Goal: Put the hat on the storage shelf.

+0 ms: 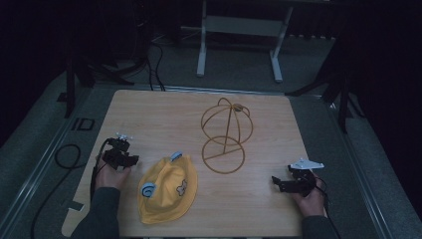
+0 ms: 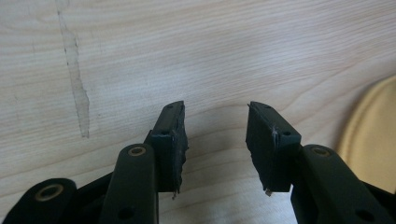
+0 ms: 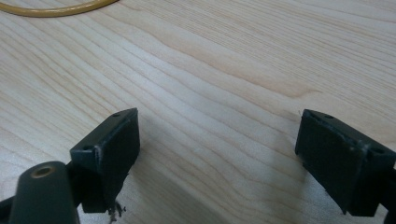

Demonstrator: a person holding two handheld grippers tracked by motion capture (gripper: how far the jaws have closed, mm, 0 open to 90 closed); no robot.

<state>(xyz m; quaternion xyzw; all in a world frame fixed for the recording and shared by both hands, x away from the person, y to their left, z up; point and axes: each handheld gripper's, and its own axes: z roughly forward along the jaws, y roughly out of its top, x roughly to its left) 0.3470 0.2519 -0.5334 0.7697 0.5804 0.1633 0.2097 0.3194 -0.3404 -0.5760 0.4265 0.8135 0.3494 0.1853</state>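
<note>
I see the yellow hat (image 1: 167, 188) lying flat on the wooden table (image 1: 164, 114), lower centre-left of the high view. My left gripper (image 1: 130, 159) sits just left of it, jaws spread partway, nothing between them; the hat's edge shows at the right of the left gripper view (image 2: 373, 135). My right gripper (image 1: 276, 183), lower right, jaws spread wide, empty. Wire hat stand (image 1: 225, 134) stands upright at centre.
</note>
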